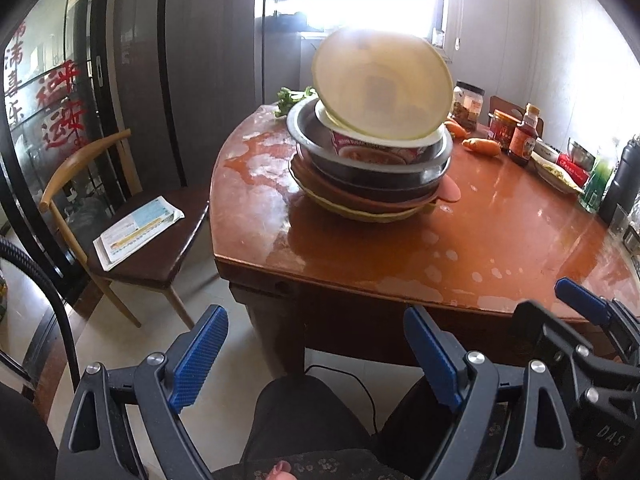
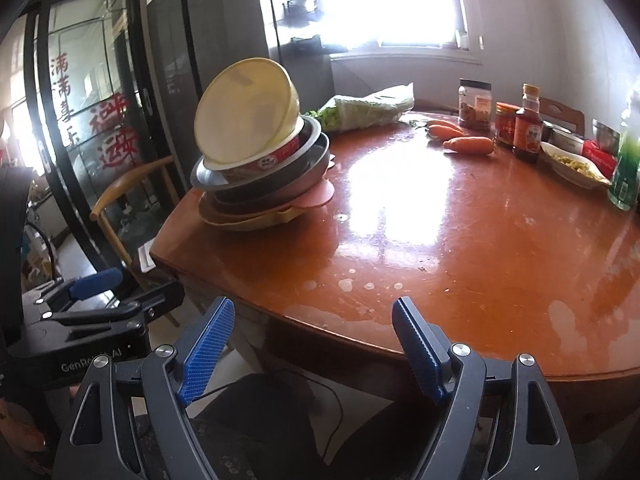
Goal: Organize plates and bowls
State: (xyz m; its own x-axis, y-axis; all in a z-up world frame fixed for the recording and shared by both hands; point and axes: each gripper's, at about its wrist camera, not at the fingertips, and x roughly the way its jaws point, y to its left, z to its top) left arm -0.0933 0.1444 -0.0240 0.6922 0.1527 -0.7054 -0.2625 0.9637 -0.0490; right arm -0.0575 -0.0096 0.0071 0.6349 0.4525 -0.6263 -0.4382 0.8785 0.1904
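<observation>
On table, dish stack, lower plates seemingly overlapped

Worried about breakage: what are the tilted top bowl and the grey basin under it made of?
The yellow top bowl looks like matte plastic: light glows through its wall. The grey basin looks like metal, likely stainless steel, with a thin, shiny rim.

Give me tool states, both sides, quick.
Left tool: open, holding nothing, off the table edge.
Right tool: open, holding nothing, also short of the table.
</observation>
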